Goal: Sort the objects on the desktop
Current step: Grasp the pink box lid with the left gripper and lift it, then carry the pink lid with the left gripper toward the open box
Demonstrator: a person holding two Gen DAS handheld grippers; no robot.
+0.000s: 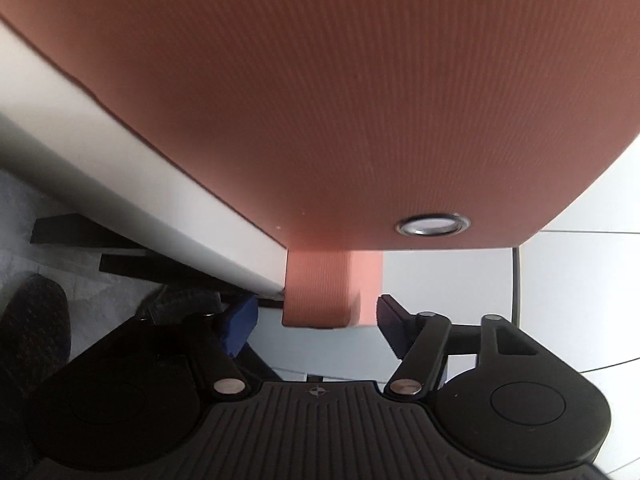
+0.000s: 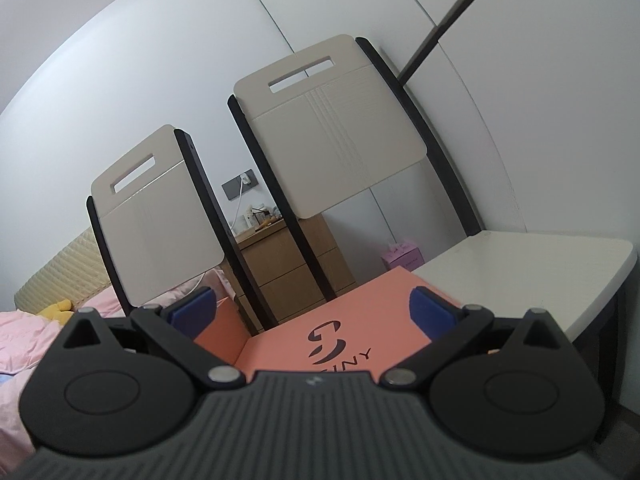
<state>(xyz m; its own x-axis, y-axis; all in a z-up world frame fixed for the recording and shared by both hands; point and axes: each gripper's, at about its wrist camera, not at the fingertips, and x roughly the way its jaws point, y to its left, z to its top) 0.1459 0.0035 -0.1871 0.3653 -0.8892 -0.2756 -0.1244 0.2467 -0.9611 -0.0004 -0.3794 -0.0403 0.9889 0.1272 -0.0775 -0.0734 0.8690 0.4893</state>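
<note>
A large salmon-orange ribbed case with a metal eyelet fills the left wrist view. Its strap tab hangs down between my left gripper's blue fingers. The fingers stand apart on either side of the tab, and I cannot tell if they touch it. In the right wrist view the same orange case, with a dark logo, lies on the white table. My right gripper is open just above the case's near end, with its blue fingers wide apart.
Two beige chairs with black frames stand behind the table. A wooden drawer unit, a small pink box and a bed with pink bedding lie beyond. The table edge and the floor show at left.
</note>
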